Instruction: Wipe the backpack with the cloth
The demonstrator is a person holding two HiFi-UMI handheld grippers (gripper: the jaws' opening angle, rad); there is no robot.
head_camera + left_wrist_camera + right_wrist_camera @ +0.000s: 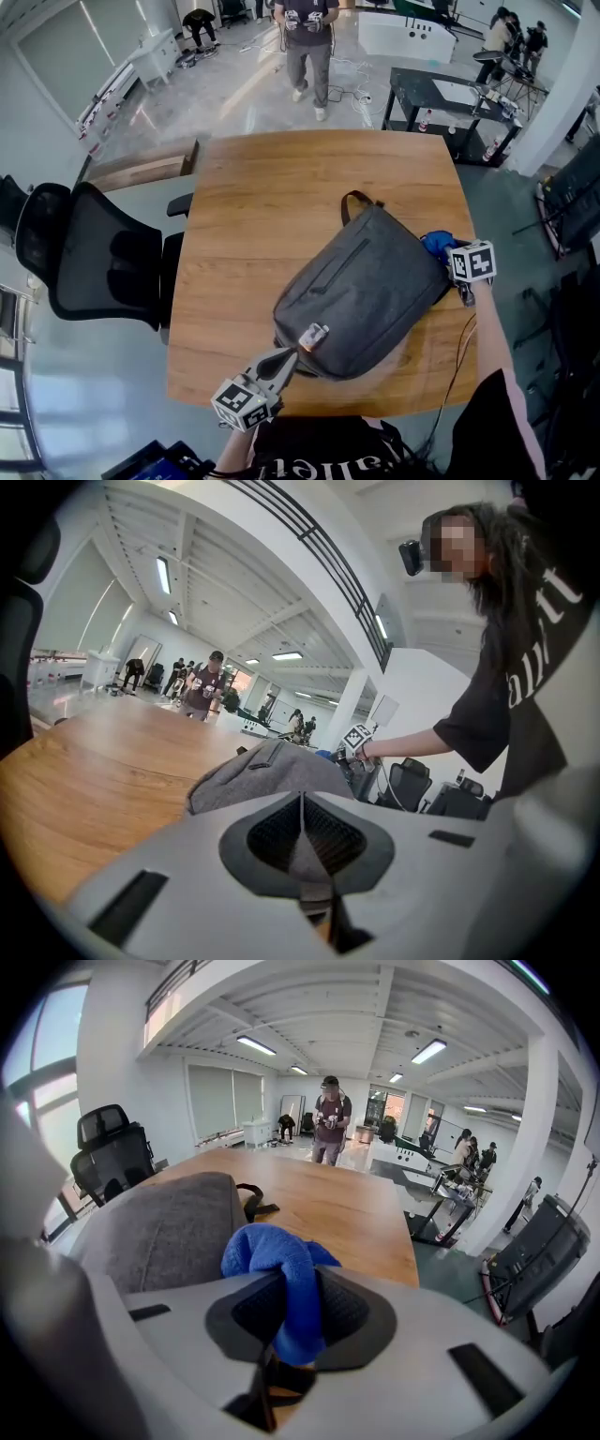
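Your right gripper (292,1330) is pinching the blue cloth (272,1255), which bunches out ahead of the jaws just beside the right edge of the backpack (366,281) and seems to touch it. Your left gripper (302,855) has its jaws pressed together on a thin fold of grey fabric at the backpack's near corner, apparently steadying it. The backpack lies flat on the wooden table (244,206).

I judge the wiping to be only at its start, since the cloth sits at the backpack's edge, not on its broad top face. Next, bring the cloth onto that face, press lightly and sweep toward the held corner, so the backpack doesn't slide.
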